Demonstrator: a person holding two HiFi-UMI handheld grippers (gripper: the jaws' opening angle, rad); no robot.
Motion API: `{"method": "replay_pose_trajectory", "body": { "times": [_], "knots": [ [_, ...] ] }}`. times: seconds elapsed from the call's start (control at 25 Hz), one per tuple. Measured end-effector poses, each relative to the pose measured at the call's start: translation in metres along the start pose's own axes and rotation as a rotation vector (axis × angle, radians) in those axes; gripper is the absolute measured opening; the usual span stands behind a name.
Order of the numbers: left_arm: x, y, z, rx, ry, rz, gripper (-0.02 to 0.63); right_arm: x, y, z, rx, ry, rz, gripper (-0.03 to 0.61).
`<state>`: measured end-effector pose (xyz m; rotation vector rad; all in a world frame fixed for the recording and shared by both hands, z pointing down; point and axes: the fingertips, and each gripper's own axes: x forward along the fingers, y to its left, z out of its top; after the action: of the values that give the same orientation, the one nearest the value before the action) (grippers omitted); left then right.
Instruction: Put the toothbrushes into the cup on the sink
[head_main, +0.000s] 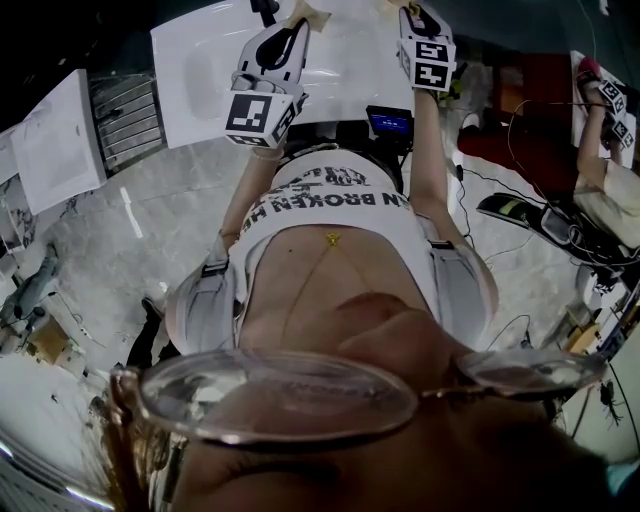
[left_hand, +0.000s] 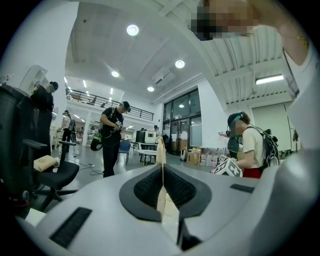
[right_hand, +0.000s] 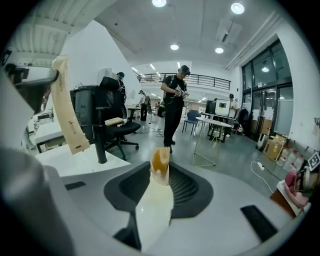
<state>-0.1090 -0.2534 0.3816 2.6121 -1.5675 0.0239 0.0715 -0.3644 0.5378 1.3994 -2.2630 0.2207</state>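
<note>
Left toothbrush (left_hand: 161, 150): in a paper sleeve, clamped edge-on in the left gripper (left_hand: 161, 175). The jaws are drawn in narrow on the sleeve. It sticks out past the jaw tips. The right gripper view shows the same sleeve as a long tan strip at the upper left, tilted slightly.

Right toothbrush (right_hand: 160, 167): also paper-sleeved, with an amber end showing at the open top of the sleeve. It stands between the jaws of the right gripper (right_hand: 161, 176). These jaws are set moderately apart. The pack fills the gap and meets both pads, so it is held across its broad face.

Position, head view: both grippers are held out in front of the person's chest, side by side and apart. Their tips are over the near edge of the white sink (head_main: 200, 70), at the top of that view. The left gripper is toward the sink's middle and the right gripper is at its right end. A dark fitting (head_main: 265, 8) rises from the sink by the left gripper's tip. I cannot make out the cup in any view.

Surroundings: grey stone-pattern floor (head_main: 140, 230) below the sink. The left gripper view looks across an open hall with a standing person in black (left_hand: 112, 135), an office chair (left_hand: 55, 175) at left, and a person with a backpack (left_hand: 247, 142) at right.
</note>
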Motion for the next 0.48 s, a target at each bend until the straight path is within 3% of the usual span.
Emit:
{"method": "replay_pose_trajectory", "body": {
  "times": [0.2,0.48],
  "knots": [
    [0.002,0.003,0.0,-0.003,0.0,-0.002,0.018,-0.009,0.001,0.007,0.043,-0.032,0.015,0.159],
    [0.008,0.002,-0.001,0.023,0.003,-0.033,0.018,-0.038,-0.001,0.016,0.097,-0.099,-0.028,0.161]
  ]
}}
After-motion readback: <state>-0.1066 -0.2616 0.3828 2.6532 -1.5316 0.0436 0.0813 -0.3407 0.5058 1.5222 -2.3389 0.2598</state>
